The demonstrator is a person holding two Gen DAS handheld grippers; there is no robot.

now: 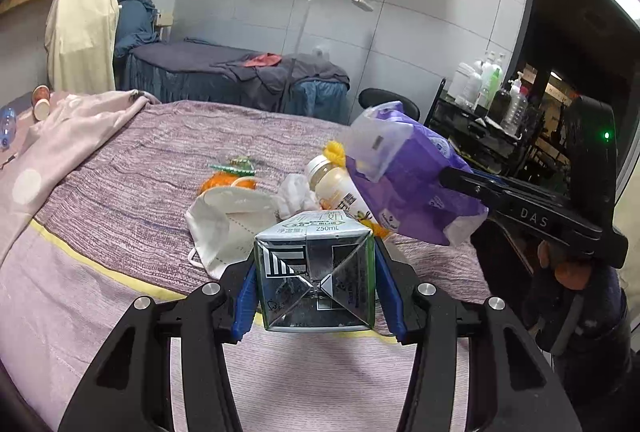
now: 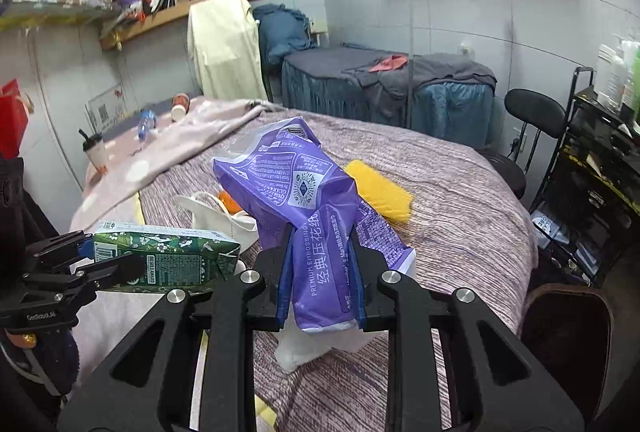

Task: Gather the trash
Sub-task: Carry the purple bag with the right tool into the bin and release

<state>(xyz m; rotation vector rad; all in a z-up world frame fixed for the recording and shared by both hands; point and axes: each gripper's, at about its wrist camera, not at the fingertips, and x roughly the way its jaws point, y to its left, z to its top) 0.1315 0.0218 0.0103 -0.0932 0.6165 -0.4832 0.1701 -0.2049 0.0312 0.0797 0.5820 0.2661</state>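
My left gripper (image 1: 316, 284) is shut on a 250 mL drink carton (image 1: 316, 272), held above the bed's near edge; the carton shows green in the right wrist view (image 2: 164, 258). My right gripper (image 2: 320, 272) is shut on a purple plastic tissue wrapper (image 2: 296, 191), lifted over the bed; it also shows in the left wrist view (image 1: 408, 187). On the bed lie a white face mask (image 1: 224, 224), a crumpled tissue (image 1: 294, 193), a small white bottle (image 1: 336, 187), orange peel (image 1: 224, 181) and a green candy wrapper (image 1: 240, 163).
A yellow flat object (image 2: 380, 191) lies on the purple bedspread (image 2: 460, 199). A pink blanket (image 1: 60, 135), paper cups (image 1: 42, 101) and a plastic bottle (image 2: 146, 121) are at the bed's far side. A black chair (image 2: 536, 119) and a shelf cart (image 2: 600, 171) stand to the right.
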